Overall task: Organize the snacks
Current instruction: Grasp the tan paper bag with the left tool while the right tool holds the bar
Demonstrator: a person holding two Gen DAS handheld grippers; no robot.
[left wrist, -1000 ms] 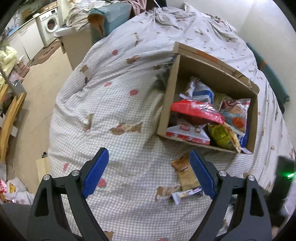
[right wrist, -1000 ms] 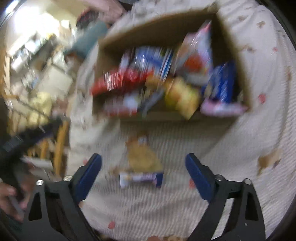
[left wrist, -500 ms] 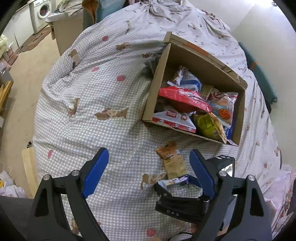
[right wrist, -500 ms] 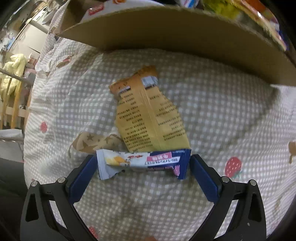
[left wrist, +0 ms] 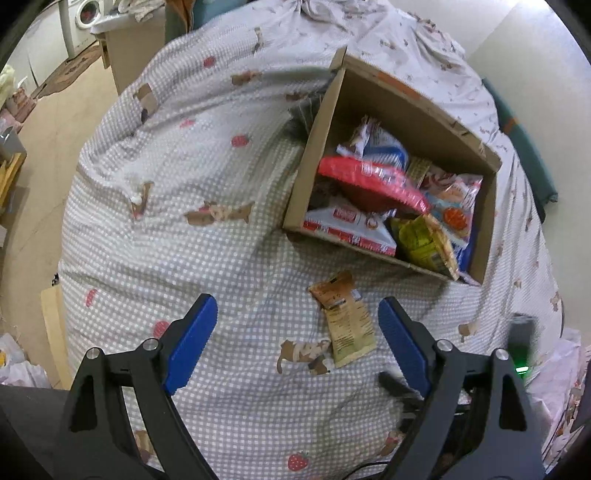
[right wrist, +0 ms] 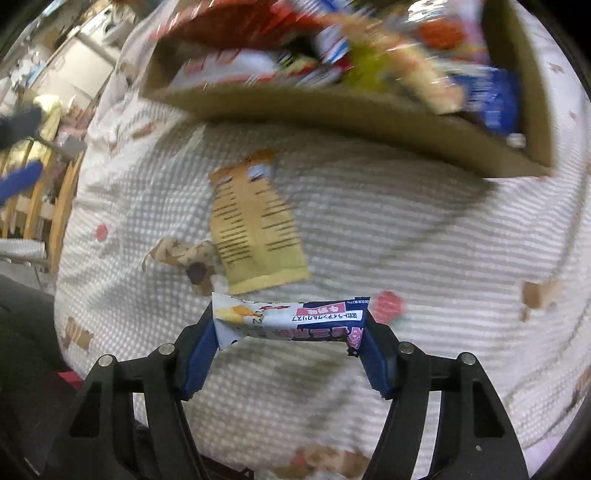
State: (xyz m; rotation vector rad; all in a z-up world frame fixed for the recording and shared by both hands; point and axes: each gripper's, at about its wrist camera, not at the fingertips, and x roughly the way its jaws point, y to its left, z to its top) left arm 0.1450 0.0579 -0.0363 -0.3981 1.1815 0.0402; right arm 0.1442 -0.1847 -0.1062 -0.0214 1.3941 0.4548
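Note:
A cardboard box (left wrist: 314, 144) full of snack packets lies on the checked bed cover; it also shows in the right wrist view (right wrist: 332, 110). A tan snack packet (left wrist: 345, 321) lies flat in front of the box and shows in the right wrist view (right wrist: 255, 225). My right gripper (right wrist: 290, 339) is shut on a white, blue and pink snack bar (right wrist: 290, 319), held crosswise by its ends just above the cover, near the tan packet. My left gripper (left wrist: 295, 339) is open and empty above the cover, left of the tan packet.
The bed cover (left wrist: 184, 184) fills most of the view and drops off at the left toward the floor (left wrist: 55, 122). A washing machine (left wrist: 81, 22) and a cabinet stand far left. A wooden rack (right wrist: 44, 199) is beside the bed.
My right gripper closed on the snack bar and lifted it off the cover, pulling back from the box. The bar is gone from beside the tan packet in the left wrist view.

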